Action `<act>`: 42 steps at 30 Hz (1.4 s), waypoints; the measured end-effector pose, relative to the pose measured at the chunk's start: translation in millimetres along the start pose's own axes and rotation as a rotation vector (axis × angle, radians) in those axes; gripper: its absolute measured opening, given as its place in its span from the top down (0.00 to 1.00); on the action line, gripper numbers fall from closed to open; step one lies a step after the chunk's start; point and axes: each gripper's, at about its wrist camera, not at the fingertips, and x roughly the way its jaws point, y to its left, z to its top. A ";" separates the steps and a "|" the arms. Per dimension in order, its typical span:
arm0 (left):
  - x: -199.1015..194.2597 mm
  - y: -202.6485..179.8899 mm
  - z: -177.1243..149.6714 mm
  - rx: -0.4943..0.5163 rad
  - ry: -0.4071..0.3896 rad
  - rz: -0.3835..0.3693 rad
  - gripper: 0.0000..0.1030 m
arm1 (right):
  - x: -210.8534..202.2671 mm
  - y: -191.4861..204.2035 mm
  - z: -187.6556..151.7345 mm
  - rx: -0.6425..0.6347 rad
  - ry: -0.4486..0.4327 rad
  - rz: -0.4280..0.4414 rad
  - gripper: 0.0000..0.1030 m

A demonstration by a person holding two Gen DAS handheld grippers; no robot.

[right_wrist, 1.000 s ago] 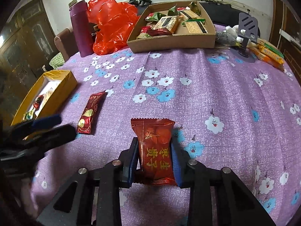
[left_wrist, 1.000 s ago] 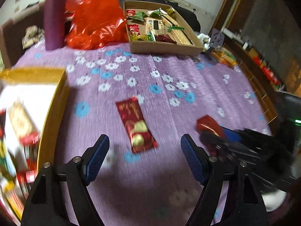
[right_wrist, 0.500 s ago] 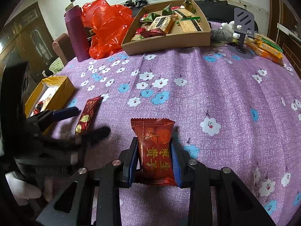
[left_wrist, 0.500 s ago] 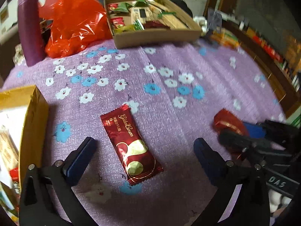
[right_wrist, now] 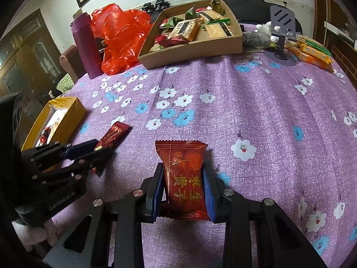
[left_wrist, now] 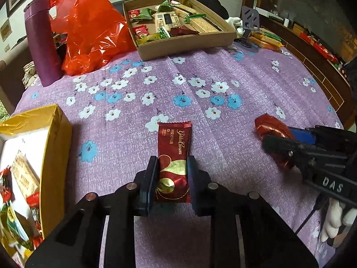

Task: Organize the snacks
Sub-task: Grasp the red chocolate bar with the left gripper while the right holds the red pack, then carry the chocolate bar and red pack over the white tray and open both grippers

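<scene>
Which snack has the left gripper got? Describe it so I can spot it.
On the purple flowered tablecloth, right of the yellow box, the left gripper pinches a long dark-red wrapper. Its gold "Golden Crown" script distinguishes it from the right gripper's squarer red packet.

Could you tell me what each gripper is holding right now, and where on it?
Left gripper: dark red bar, near end. Right gripper: red snack packet, lower sides.

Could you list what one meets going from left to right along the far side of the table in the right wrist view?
Purple bottle → red plastic bag → cardboard tray of snacks → phone stand → orange packets.
</scene>
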 end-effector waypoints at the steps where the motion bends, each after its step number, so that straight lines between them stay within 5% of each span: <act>1: -1.3 -0.1 -1.5 -0.005 -0.002 -0.002 0.78 | -0.2 -0.9 0.2 0.004 -0.001 0.000 0.68; 19: -18.1 -2.7 -24.1 -0.064 -0.050 -0.026 0.78 | -8.9 11.5 -1.4 -0.065 -0.060 -0.076 0.68; 42: -99.8 -1.2 -46.1 -0.134 -0.221 -0.083 0.78 | -42.6 33.9 -3.7 -0.185 -0.246 -0.191 0.68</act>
